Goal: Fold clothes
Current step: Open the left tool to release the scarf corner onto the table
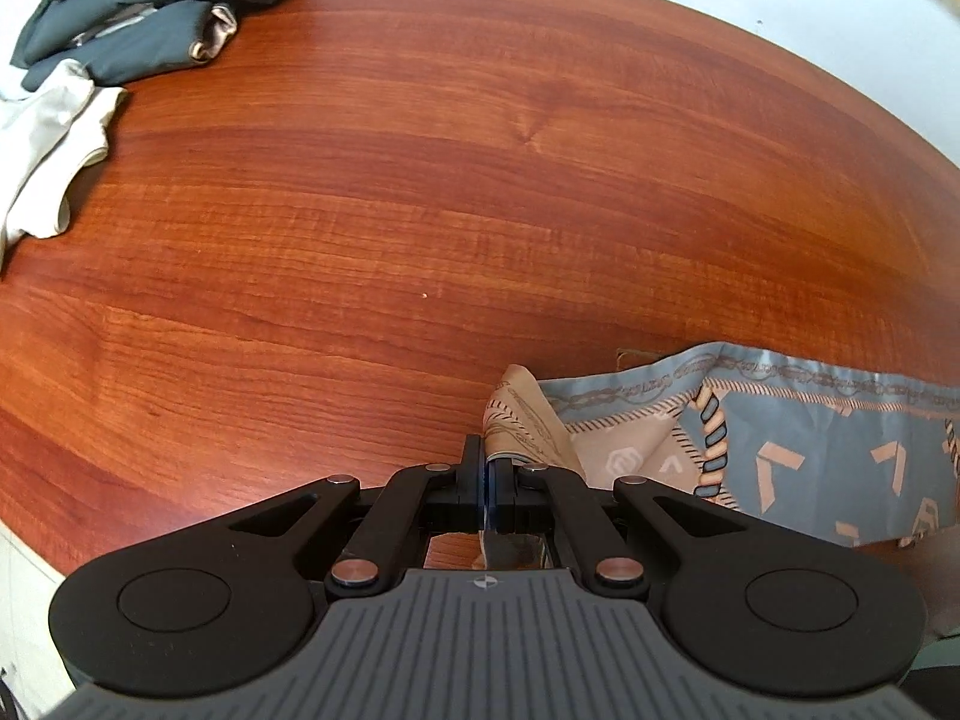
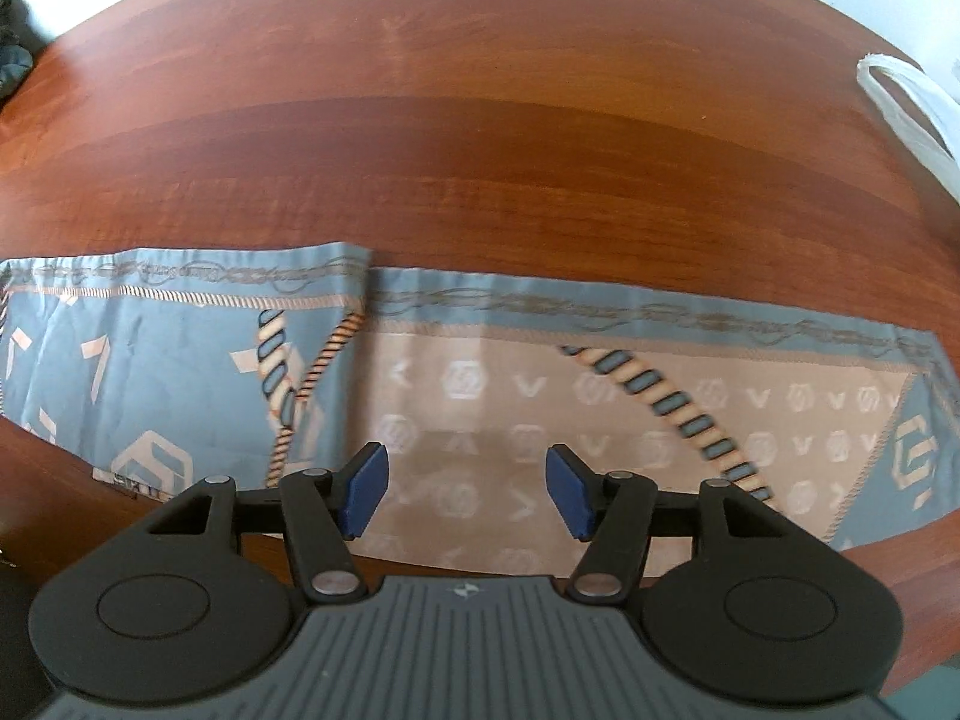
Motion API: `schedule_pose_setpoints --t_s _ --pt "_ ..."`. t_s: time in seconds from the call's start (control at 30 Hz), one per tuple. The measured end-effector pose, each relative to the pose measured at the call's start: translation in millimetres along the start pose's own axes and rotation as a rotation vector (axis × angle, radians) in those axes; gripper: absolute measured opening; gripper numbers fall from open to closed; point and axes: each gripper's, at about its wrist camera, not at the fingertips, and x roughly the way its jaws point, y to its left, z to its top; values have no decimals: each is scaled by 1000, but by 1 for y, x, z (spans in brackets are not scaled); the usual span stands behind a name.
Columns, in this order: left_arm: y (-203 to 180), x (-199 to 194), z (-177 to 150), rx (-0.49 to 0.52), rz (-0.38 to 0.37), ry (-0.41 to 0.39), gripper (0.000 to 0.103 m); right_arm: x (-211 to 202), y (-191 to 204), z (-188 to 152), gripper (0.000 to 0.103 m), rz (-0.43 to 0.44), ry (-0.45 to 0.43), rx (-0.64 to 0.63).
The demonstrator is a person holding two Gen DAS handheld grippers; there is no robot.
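Two tools in my views — my left tool (image 1: 487, 468) is clenched on a corner of the patterned scarf (image 1: 780, 450), which trails off toward 3 o'clock across the desk (image 1: 420, 180). My right tool (image 2: 465, 489) hangs released above the scarf — dark folded clothes (image 1: 150, 12) sit at 11 o'clock.

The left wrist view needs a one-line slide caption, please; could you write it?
Left gripper shut on a corner of the patterned scarf above the wooden table.

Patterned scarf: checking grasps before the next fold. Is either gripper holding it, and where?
The left gripper is shut on a bunched corner of the patterned scarf. The right gripper is open above it, holding nothing.
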Motion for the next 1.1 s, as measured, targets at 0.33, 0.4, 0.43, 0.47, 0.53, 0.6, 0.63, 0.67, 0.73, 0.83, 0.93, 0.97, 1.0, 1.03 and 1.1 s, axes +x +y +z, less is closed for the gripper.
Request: schedule_pose_setpoints --t_s 0.33,0.4,0.43,0.47,0.53,0.6,0.63,0.67,0.73,0.83,0.93,0.97,1.0,1.03,1.1 --pt "9 2 10 39 -63 -14 1 12 12 7 72 -61 33 38" --pt "11 2 12 49 -71 -21 1 16 12 7 78 -78 33 51" --pt "14 2 12 49 -71 -25 1 18 11 8 80 -75 33 68" --pt "16 2 13 48 -71 -28 1 21 10 8 82 -71 32 85" --pt "25 2 15 40 -68 -30 1 22 6 9 87 -71 28 110" --pt "36 1 18 28 -63 -31 1 21 1 9 90 -73 26 132" --pt "41 1 19 23 -60 -32 1 22 0 8 91 -75 27 136" --pt "48 1 20 17 -54 -33 1 23 -1 7 92 -76 27 141" --pt "60 0 22 7 -43 -35 1 25 -2 8 94 -84 34 155" --pt "83 -1 28 -15 -19 -38 1 27 -3 9 98 -98 40 168" --pt "106 -3 35 -34 2 -47 1 30 -3 12 101 -107 45 169" --pt "117 -5 37 -45 10 -51 1 31 -4 13 101 -108 48 172" --pt "124 -5 39 -53 14 -53 1 33 -4 15 101 -109 51 174" --pt "132 -6 41 -60 17 -54 1 33 -5 16 102 -110 54 175" --pt "150 -8 44 -74 27 -57 1 32 -6 19 102 -114 59 172"
